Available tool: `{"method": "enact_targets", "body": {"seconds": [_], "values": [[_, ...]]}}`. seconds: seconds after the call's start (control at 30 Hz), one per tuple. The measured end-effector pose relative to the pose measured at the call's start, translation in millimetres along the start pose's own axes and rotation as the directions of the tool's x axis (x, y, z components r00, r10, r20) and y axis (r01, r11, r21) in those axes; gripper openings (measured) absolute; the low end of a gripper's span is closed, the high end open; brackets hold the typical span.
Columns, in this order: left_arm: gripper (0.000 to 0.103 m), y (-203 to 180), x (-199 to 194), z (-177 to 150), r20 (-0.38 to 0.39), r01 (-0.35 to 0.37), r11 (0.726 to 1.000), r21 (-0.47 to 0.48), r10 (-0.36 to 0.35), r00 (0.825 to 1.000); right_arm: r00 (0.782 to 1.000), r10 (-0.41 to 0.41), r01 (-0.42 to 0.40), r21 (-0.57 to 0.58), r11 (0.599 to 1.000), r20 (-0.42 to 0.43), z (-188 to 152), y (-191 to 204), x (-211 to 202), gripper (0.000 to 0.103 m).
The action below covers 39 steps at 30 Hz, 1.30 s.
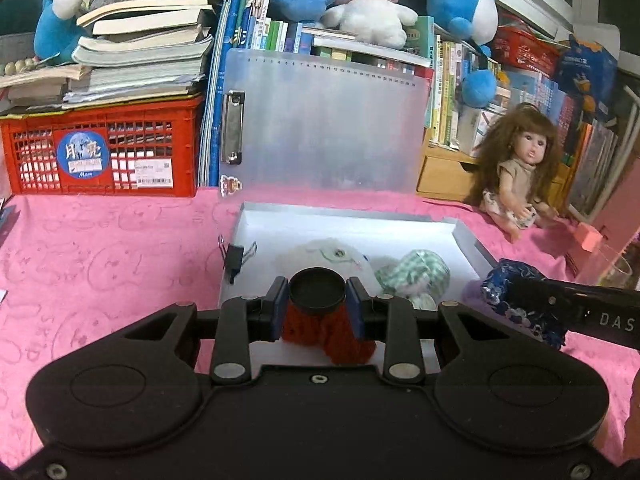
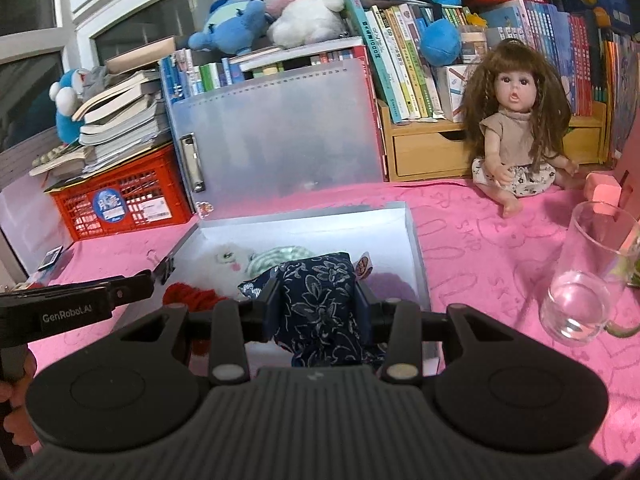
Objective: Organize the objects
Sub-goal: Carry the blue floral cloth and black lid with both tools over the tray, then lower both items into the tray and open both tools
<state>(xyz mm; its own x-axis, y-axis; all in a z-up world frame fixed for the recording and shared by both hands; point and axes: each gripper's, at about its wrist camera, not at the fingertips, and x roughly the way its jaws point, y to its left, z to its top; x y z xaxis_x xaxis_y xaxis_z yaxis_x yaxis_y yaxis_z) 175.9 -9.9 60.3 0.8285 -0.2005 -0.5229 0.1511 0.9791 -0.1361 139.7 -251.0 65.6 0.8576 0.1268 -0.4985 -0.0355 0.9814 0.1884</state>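
Red yarn hung from the black-capped item (image 1: 320, 312) that the left hand-held gripper (image 1: 318, 308) pinched between its blue pads, and in the left wrist view it was held just above the near edge of the open white box (image 1: 360, 228) on the pink-covered counter (image 1: 100, 260). The grip sat high, at the cap, so the loose woolly part dangled freely; it could have snagged on the box wall or slipped if the pads pressed only on soft yarn. A white plush toy (image 1: 328, 256) and a green checked bundle (image 1: 416, 272) already lay inside, so a careless drop might have landed on top of them rather than on bare floor of the box. A black binder clip (image 1: 236, 258) rested at the box's left rim, where a swinging strand could have nudged it. In the right wrist view, the right hand-held gripper (image 2: 316, 304) was closed on a navy floral cloth pouch (image 2: 320, 304), also held over the near part of the box. Both tools crowded the same opening, so they might have bumped each other. The soft pouch sagged below the pads and could have worked loose. To the right, well apart from the box, stood a clear glass (image 2: 588, 276), which a wide sweep of that arm could have tipped.
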Motion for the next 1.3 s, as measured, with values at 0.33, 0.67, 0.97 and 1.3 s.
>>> {"method": "enact_targets", "body": {"seconds": [0.33,0.67,0.97,1.3], "values": [[0.029,-4.6,44.0,30.3,0.014,-0.021,0.999,0.027,0.020,1.000,0.999,-0.034,0.034,0.012,0.999,-0.025,25.8,-13.5,33.4,0.043],[0.030,-0.4,90.6,46.8,-0.031,-0.037,0.999,0.005,0.038,0.999,0.998,-0.047,0.049,0.044,0.998,-0.045,48.2,-21.9,66.8,0.043],[0.030,4.2,115.3,34.2,-0.079,-0.054,0.999,-0.006,0.054,0.995,0.995,-0.061,0.066,0.067,0.996,-0.082,42.9,-28.7,92.8,0.043],[0.030,0.0,118.5,22.6,-0.063,-0.047,0.999,0.018,0.049,0.997,0.993,-0.047,0.054,0.064,0.996,-0.109,33.2,-24.6,108.5,0.043]]}}
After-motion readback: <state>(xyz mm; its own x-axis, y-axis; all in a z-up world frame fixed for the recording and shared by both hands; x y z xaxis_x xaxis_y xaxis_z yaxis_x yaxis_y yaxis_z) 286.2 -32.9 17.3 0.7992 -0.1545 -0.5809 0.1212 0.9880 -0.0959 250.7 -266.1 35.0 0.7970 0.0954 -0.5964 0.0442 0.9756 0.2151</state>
